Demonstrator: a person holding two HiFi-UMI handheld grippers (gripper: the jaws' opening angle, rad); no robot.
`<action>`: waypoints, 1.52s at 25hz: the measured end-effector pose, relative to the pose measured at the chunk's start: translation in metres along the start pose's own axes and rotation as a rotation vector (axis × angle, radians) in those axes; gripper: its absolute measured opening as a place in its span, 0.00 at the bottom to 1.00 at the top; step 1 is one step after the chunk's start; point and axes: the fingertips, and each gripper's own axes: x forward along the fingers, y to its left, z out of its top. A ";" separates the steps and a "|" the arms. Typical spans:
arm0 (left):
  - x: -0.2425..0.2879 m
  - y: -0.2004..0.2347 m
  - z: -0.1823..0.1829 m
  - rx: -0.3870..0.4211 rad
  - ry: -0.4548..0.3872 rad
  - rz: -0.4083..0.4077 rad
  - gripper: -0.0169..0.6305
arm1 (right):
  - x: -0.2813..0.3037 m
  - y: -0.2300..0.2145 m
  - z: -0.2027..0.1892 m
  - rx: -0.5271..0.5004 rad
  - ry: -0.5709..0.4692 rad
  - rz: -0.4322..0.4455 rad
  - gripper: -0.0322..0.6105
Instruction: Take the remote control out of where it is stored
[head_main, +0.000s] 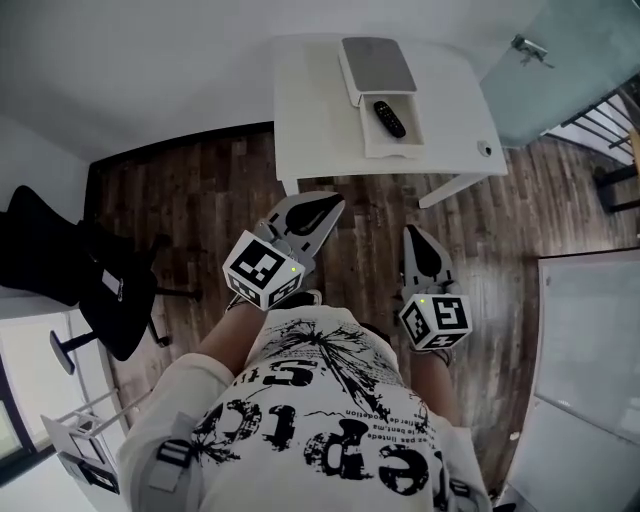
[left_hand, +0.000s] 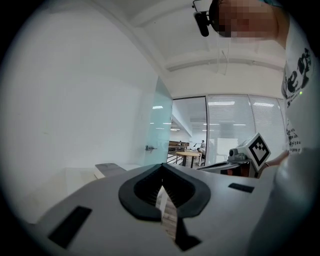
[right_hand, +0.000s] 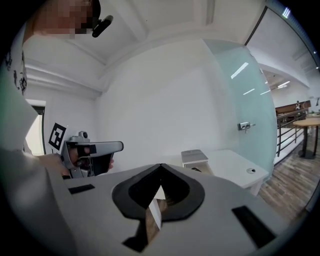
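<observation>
A black remote control (head_main: 390, 118) lies in an open white box (head_main: 372, 142) on the white table (head_main: 320, 110). The box's grey lid (head_main: 378, 64) stands back behind it. Both grippers hang well short of the table, in front of the person's chest. My left gripper (head_main: 333, 204) is shut and empty, its jaws meeting at a point (left_hand: 161, 166). My right gripper (head_main: 413, 233) is also shut with nothing in it (right_hand: 160, 166). In the right gripper view the box (right_hand: 194, 158) shows far ahead on the table.
A black office chair (head_main: 90, 270) stands left on the wooden floor. A glass partition (head_main: 560, 70) and railing are at the back right. A white cabinet (head_main: 590, 350) is at the right. The table has a small cable hole (head_main: 485, 148).
</observation>
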 end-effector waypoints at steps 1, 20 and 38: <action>0.000 0.008 0.000 -0.004 0.002 0.001 0.04 | 0.008 0.002 0.001 0.002 0.005 0.001 0.05; 0.036 0.083 -0.006 -0.059 -0.005 0.186 0.04 | 0.115 -0.028 0.013 -0.004 0.062 0.185 0.05; 0.202 0.098 0.007 -0.092 0.007 0.446 0.04 | 0.207 -0.186 0.054 0.030 0.143 0.459 0.05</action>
